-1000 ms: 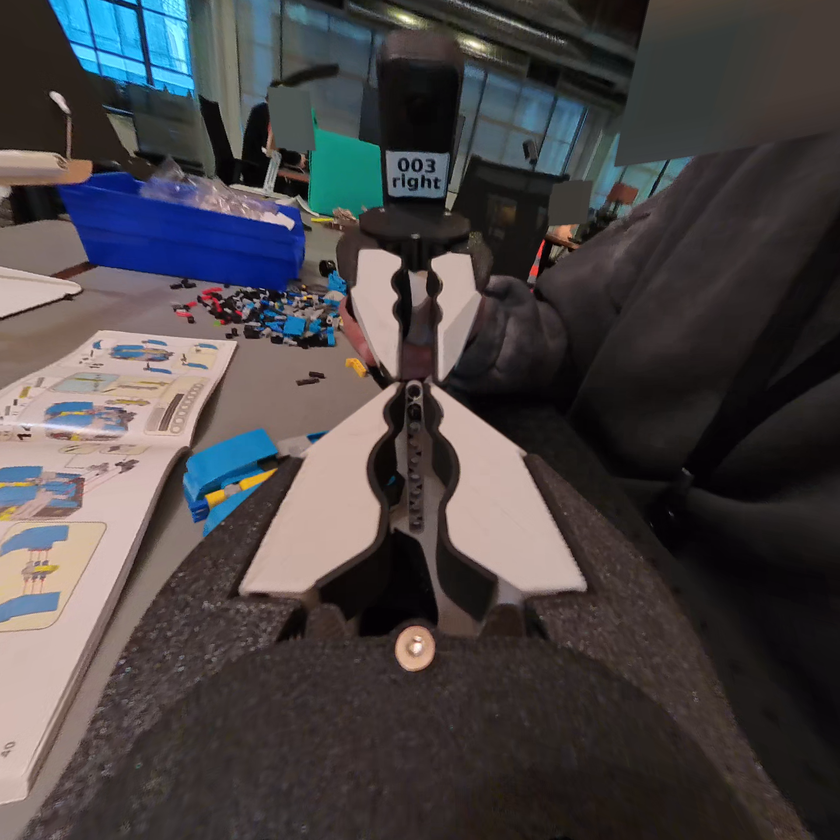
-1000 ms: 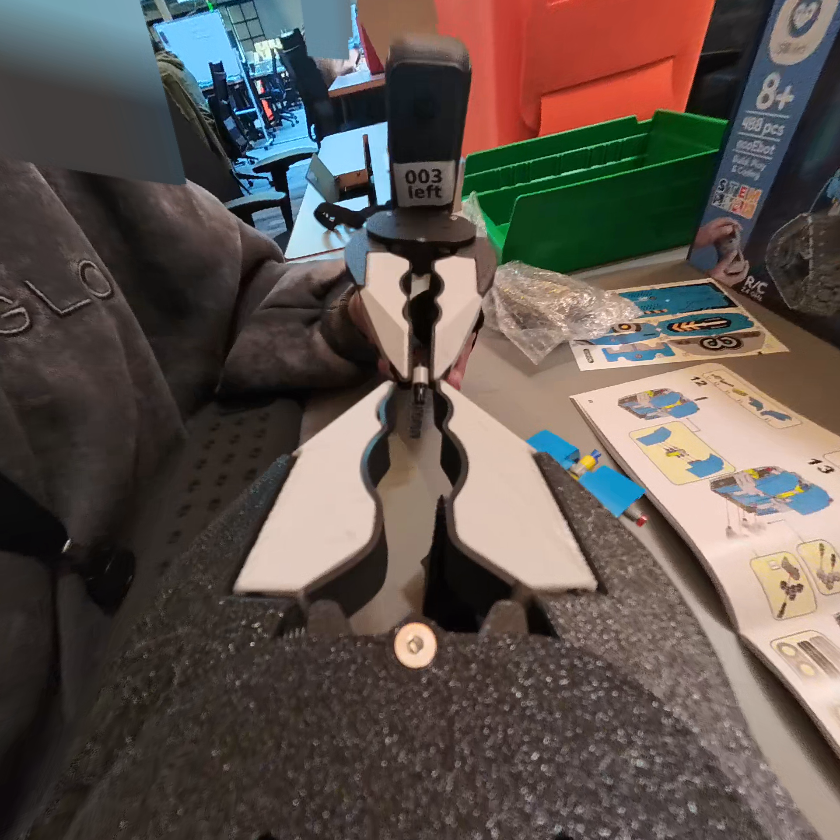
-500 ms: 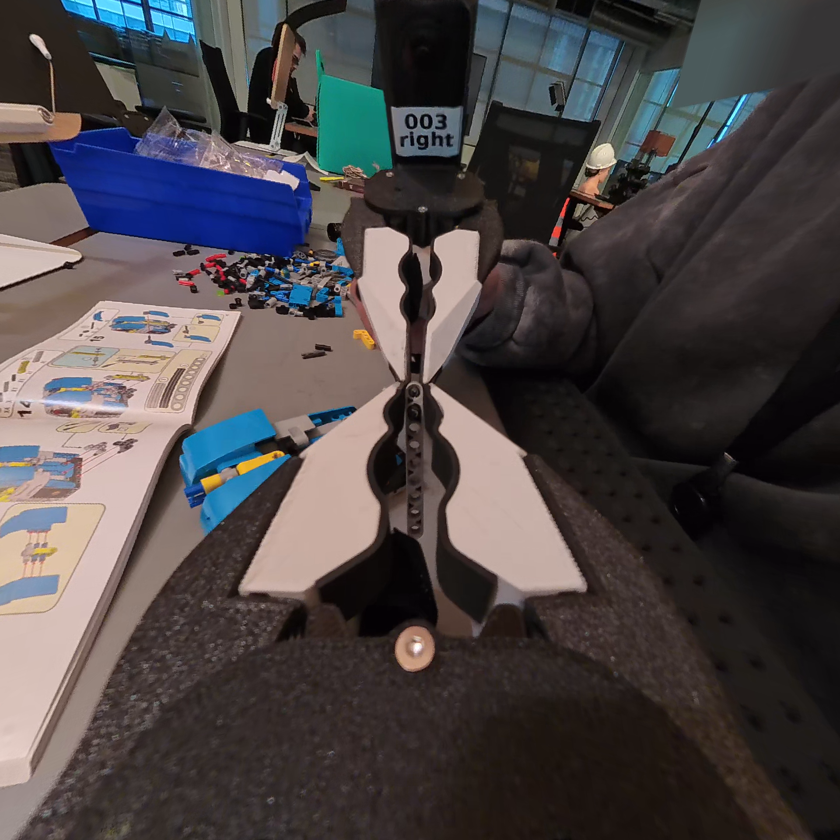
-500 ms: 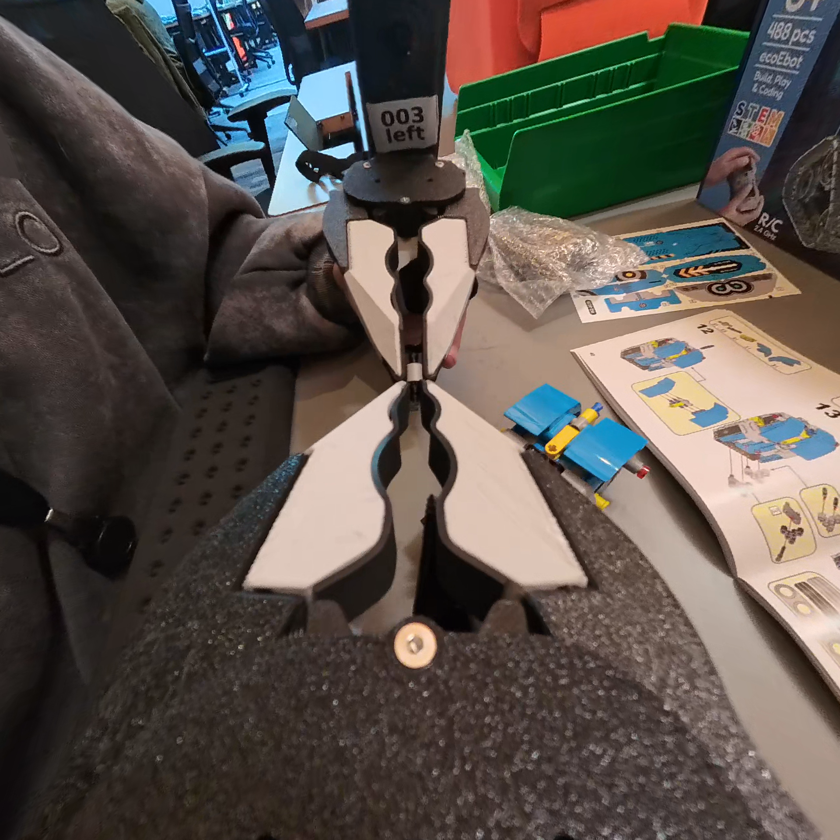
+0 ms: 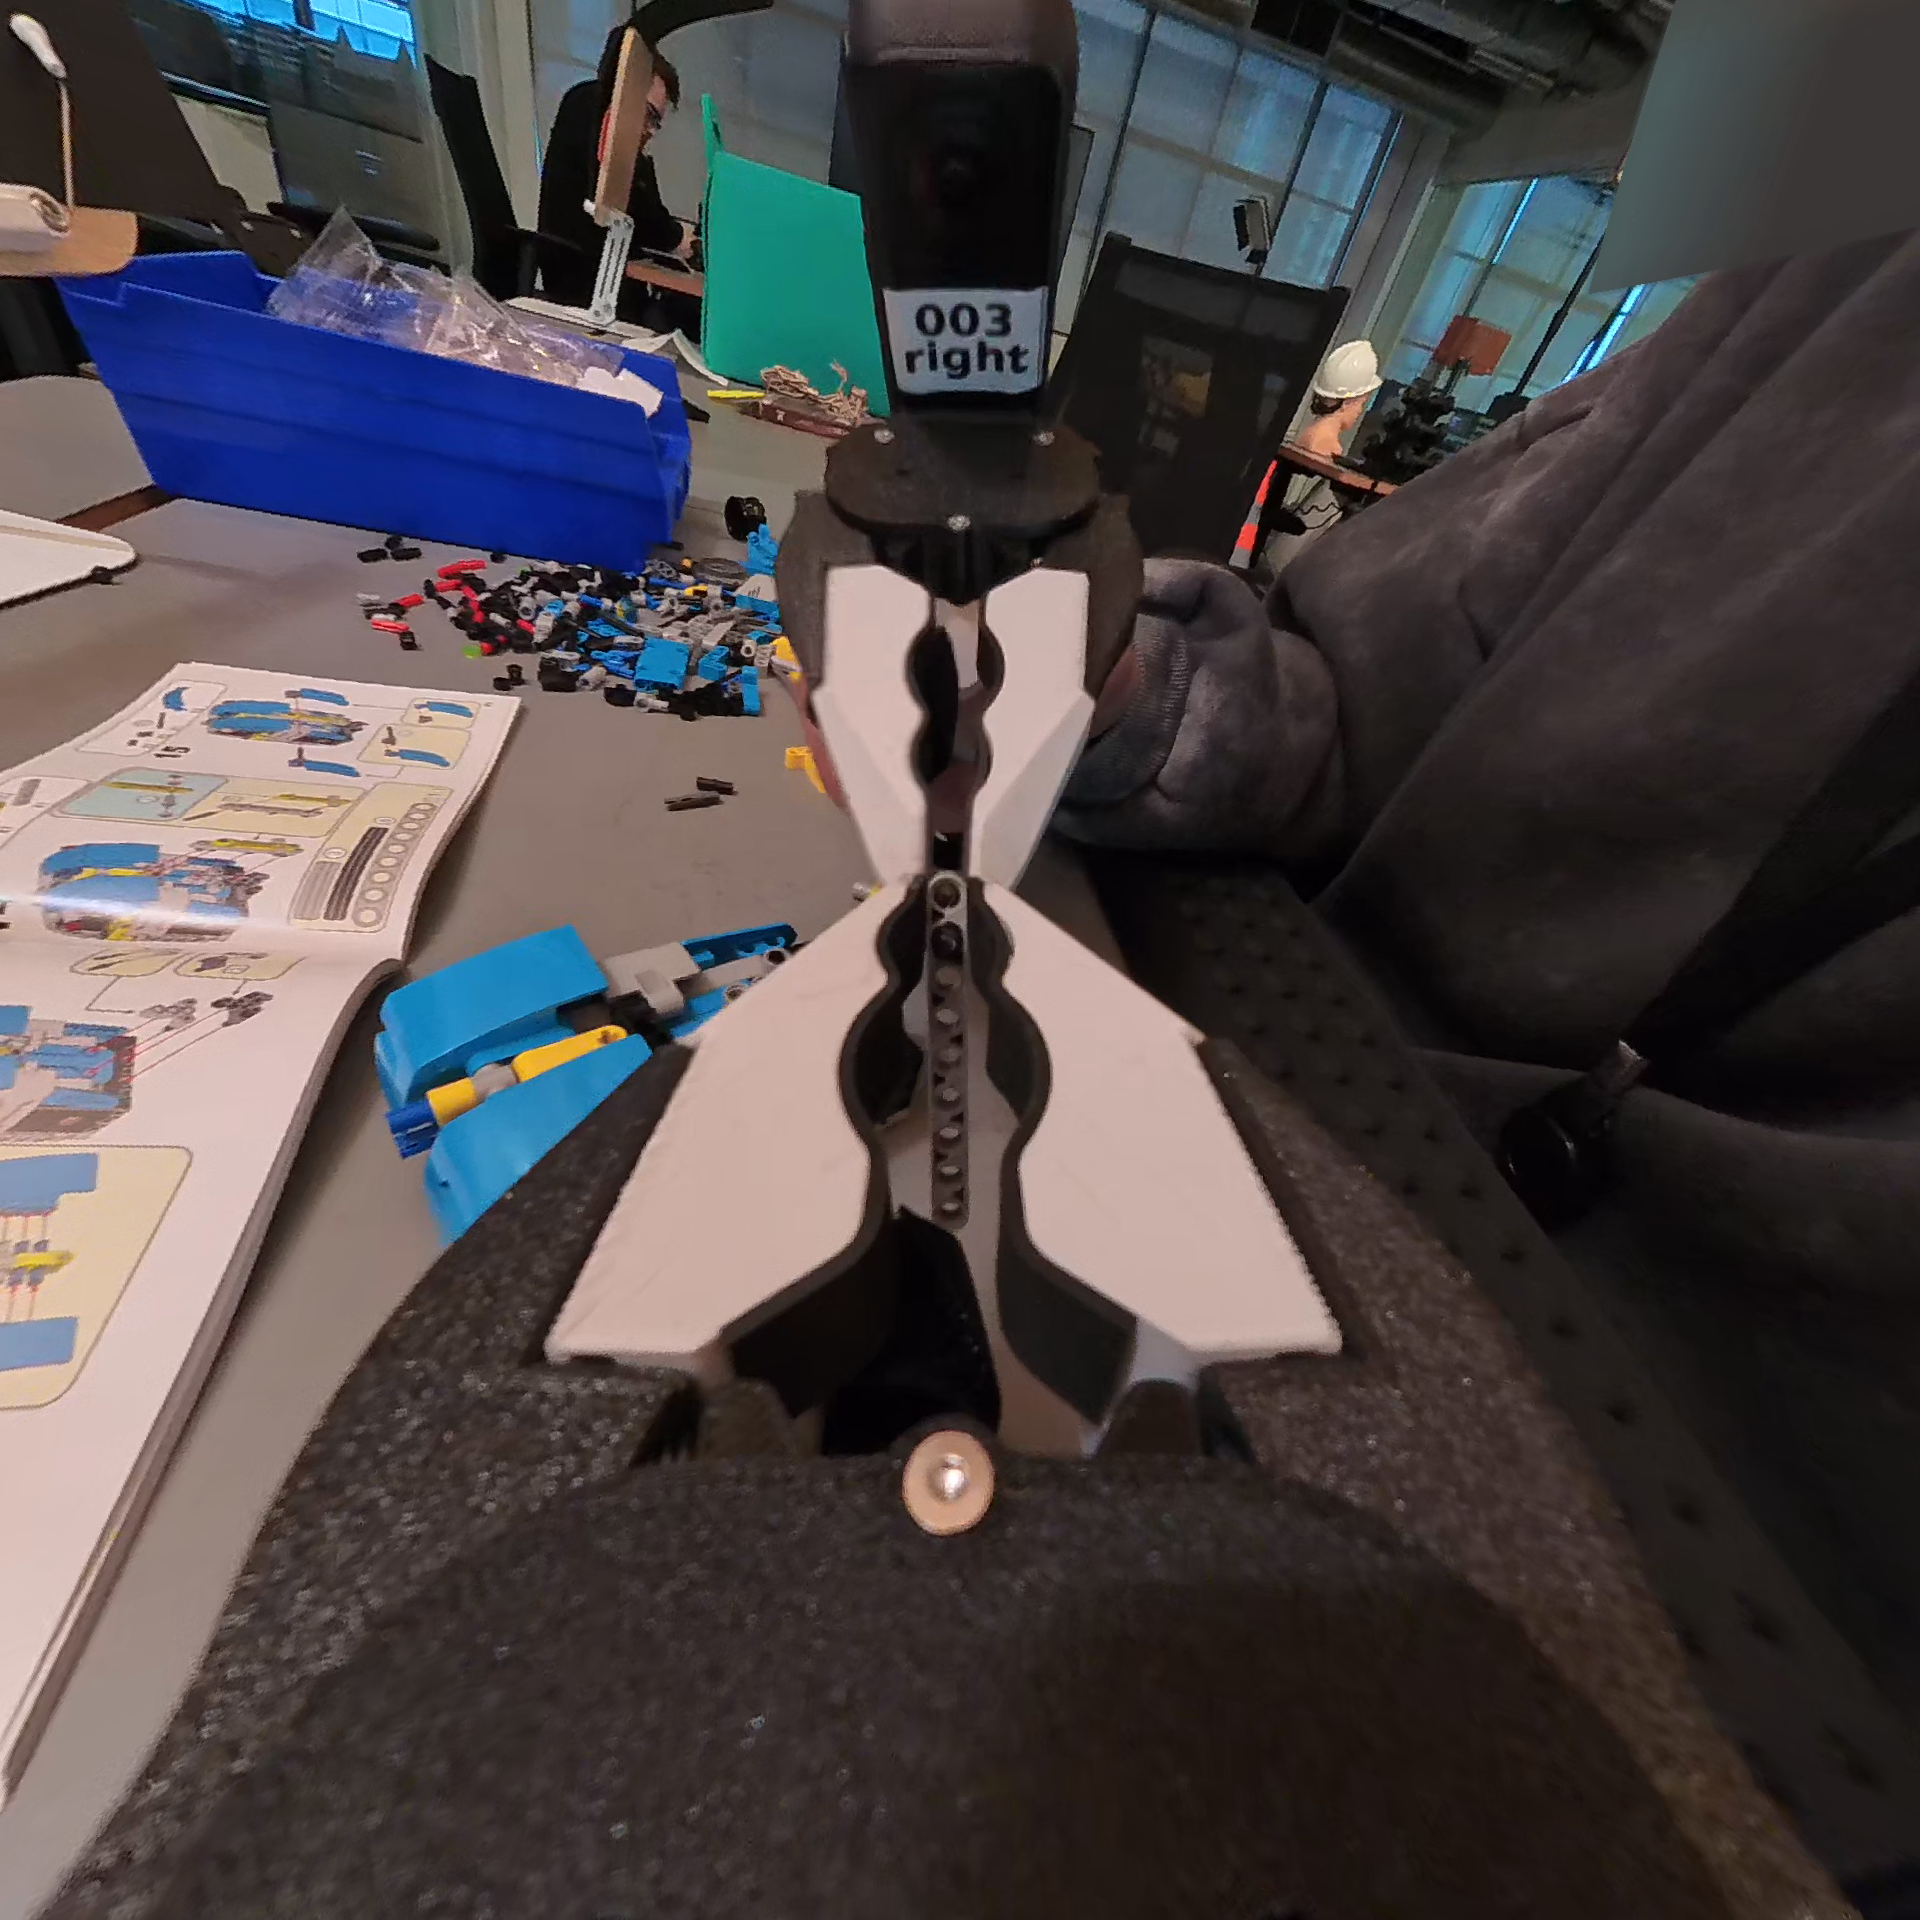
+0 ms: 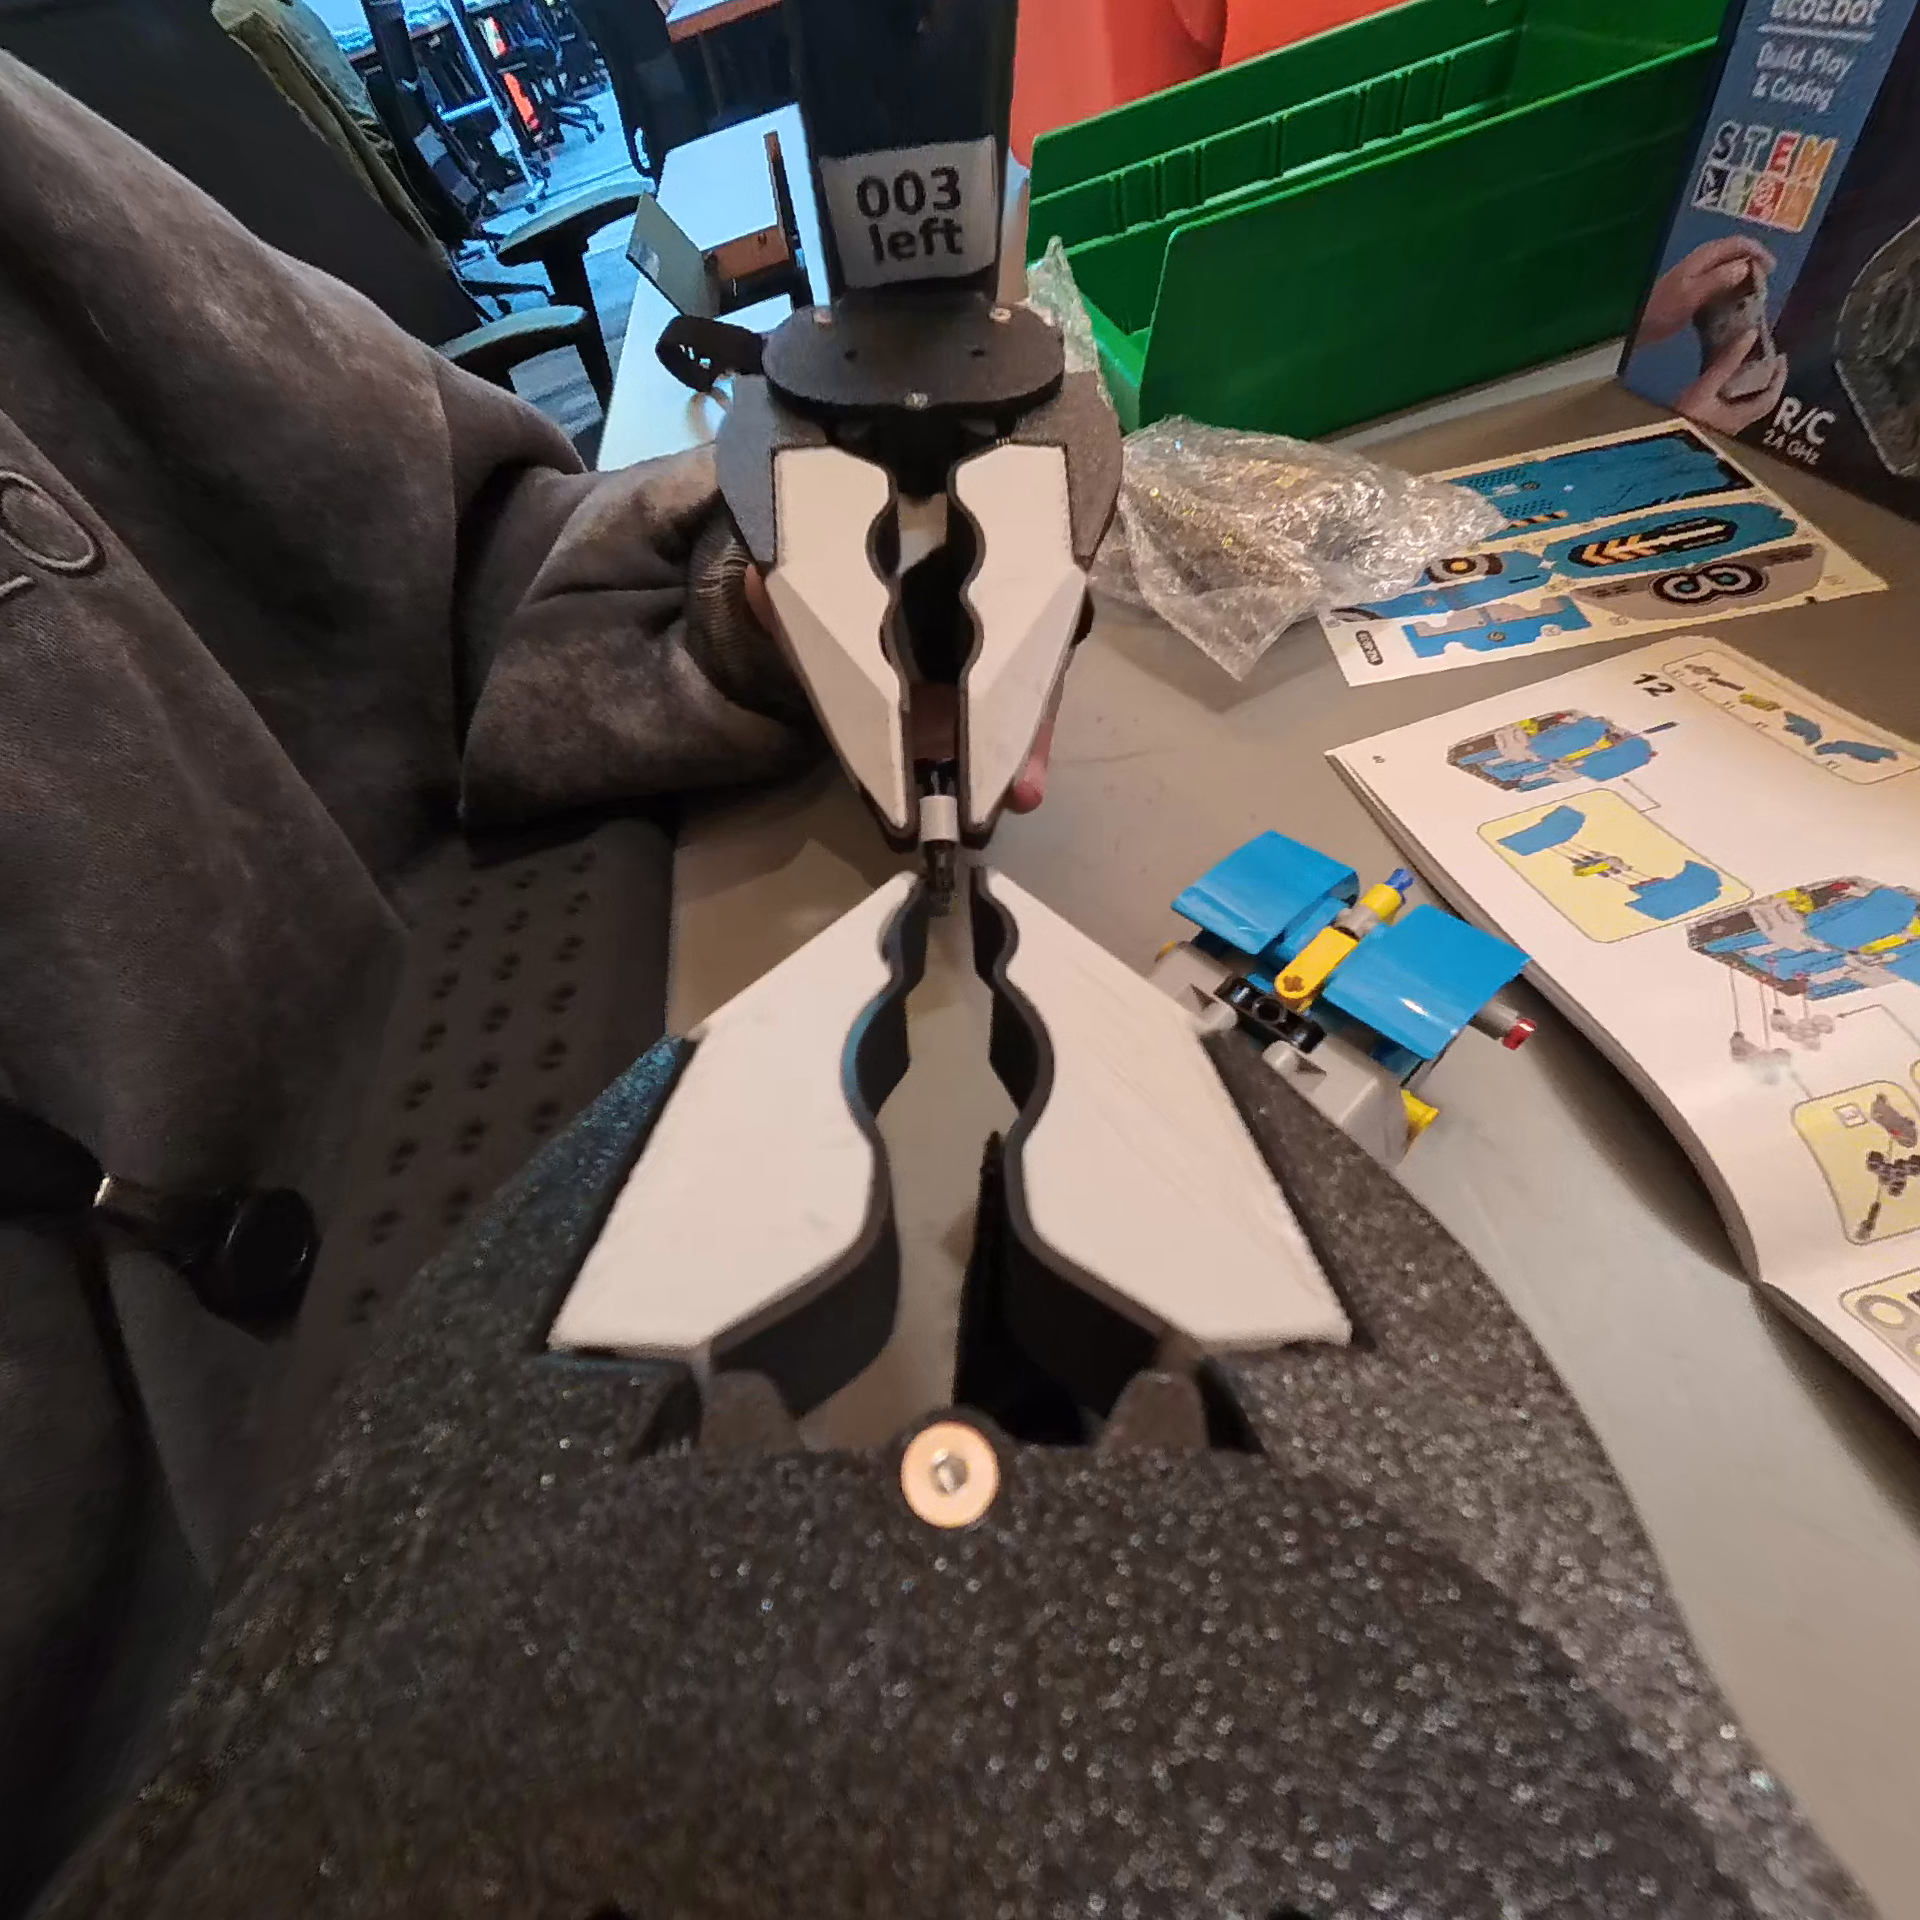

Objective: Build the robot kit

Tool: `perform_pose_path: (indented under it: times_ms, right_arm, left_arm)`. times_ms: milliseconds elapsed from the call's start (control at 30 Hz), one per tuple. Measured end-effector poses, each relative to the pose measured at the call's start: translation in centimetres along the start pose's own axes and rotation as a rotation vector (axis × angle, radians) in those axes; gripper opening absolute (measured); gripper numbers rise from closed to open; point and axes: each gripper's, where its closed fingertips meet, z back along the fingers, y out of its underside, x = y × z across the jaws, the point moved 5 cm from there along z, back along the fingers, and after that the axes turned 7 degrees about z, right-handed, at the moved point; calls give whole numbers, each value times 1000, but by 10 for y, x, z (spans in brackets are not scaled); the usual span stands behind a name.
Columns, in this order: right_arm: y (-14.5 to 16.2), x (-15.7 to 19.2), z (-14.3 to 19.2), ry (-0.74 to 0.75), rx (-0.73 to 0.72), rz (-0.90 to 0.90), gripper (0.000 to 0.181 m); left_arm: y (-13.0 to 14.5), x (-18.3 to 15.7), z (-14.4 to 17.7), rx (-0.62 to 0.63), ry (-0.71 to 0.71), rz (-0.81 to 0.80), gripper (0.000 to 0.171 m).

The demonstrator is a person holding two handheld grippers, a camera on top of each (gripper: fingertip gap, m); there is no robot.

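2 claws tip-to-tip: left claw (image 5: 948, 896) grips 1 grey beam (image 5: 948, 1049); right claw (image 6: 943, 885) 1 pin (image 6: 940, 847).

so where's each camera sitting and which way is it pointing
Left wrist view: on the left gripper, looking along its fingers at the right gripper, with the grey beam in its own jaws; grey sleeve behind.
Right wrist view: on the right gripper, facing the left gripper; sleeve at left.
Both show the blue model and instruction booklet.

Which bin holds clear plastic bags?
The blue bin, in the left wrist view: clear bags lie inside. The green bin shows none inside.
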Motion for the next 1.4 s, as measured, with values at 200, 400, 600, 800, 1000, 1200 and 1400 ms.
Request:
perform_pose_path:
  times_ms: [200,400,600,800,1000,1200,1400]
  right_arm:
    - [-4,2,4,1,-20,21,3]
    - [-10,-18,45,126,-163,-34,3]
    - [-16,-50,123,401,-427,-99,3]
    - [-17,-57,146,442,-543,-87,3]
    - [-12,-62,135,360,-540,-134,3]
    - [-9,-57,114,234,-481,-158,3]
    - [-5,-31,69,56,-303,-119,3]
  left_arm:
    - [-2,-2,0,-21,1,-8,7]
    - [-15,12,17,-129,-59,28,22]
    - [-13,30,26,-175,-78,120,21]
    - [-13,33,29,-195,-52,163,21]
    - [-14,36,32,-223,-18,198,21]
    - [-20,22,31,-252,102,223,19]
    - [-9,13,12,-130,21,144,24]
